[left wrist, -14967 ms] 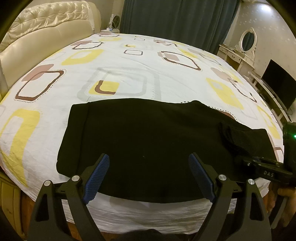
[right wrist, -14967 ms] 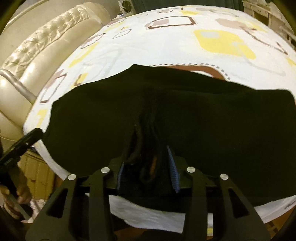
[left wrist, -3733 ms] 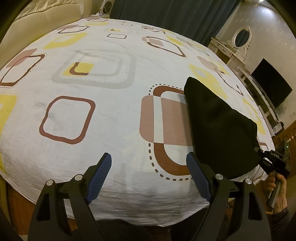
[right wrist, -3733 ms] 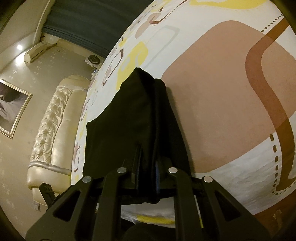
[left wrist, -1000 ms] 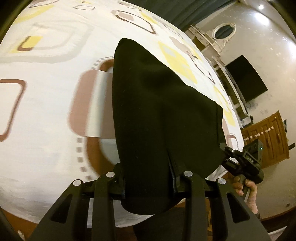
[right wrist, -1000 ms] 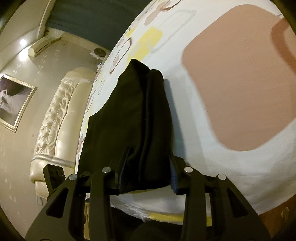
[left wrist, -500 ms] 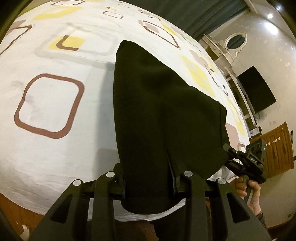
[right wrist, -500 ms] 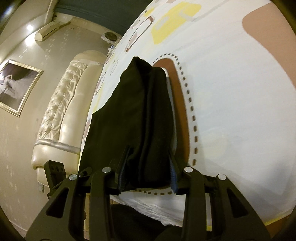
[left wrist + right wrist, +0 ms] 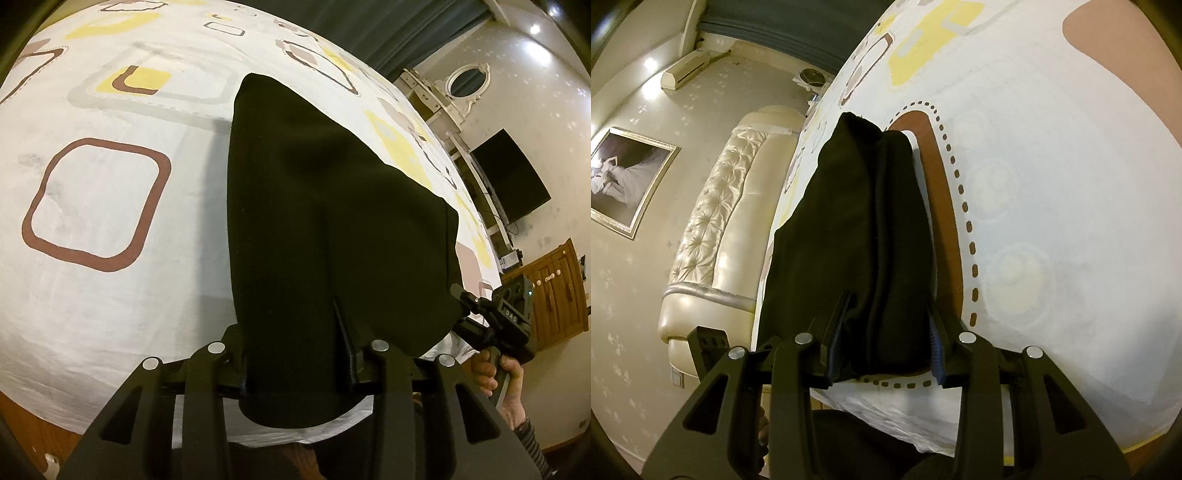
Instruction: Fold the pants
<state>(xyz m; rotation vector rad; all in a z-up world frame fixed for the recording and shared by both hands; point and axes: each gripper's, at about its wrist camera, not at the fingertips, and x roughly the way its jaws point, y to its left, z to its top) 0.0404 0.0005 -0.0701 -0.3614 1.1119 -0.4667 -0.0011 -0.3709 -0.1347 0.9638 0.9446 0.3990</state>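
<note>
A: What is taking up most of the view?

B: The bed (image 9: 110, 221), with its white sheet printed in brown, grey and yellow rounded squares, is filling nearly everything in both wrist views. The padded cream headboard (image 9: 713, 229) is showing at about nine o'clock in the right wrist view, and the dark curtain (image 9: 388, 22) is running across twelve to one o'clock in the left view.

A: And where are the pants?

B: The black pants (image 9: 325, 206) are lying folded on the sheet near the bed's front edge. In the left view they are stretching from six o'clock up toward twelve, narrowing to a rounded end. In the right view the pants (image 9: 857, 236) are showing stacked layers along one side, reaching up toward eleven o'clock.

A: What are the tongs doing?

B: The left gripper (image 9: 295, 363) is sitting over the near end of the cloth at six o'clock. Its jaws are opening, with the fabric between them and the lower hem hanging past them. The right gripper (image 9: 884, 356) is gripping the other near corner; its blue pads (image 9: 935, 350) are pressing on both sides of the folded bundle.

A: Is each one visible from the other side?

B: In the left view the right gripper (image 9: 498, 325) is showing at four o'clock, touching the cloth's edge, with the person's hand (image 9: 498, 380) wrapping around its handle. In the right view, a black part of the left gripper (image 9: 709, 345) is peeking out at eight o'clock.

A: Anything smaller?

B: A television (image 9: 509, 177) is at three o'clock, an oval mirror (image 9: 467, 79) at one o'clock, and a framed picture (image 9: 628, 181) at nine o'clock in the right view.
</note>
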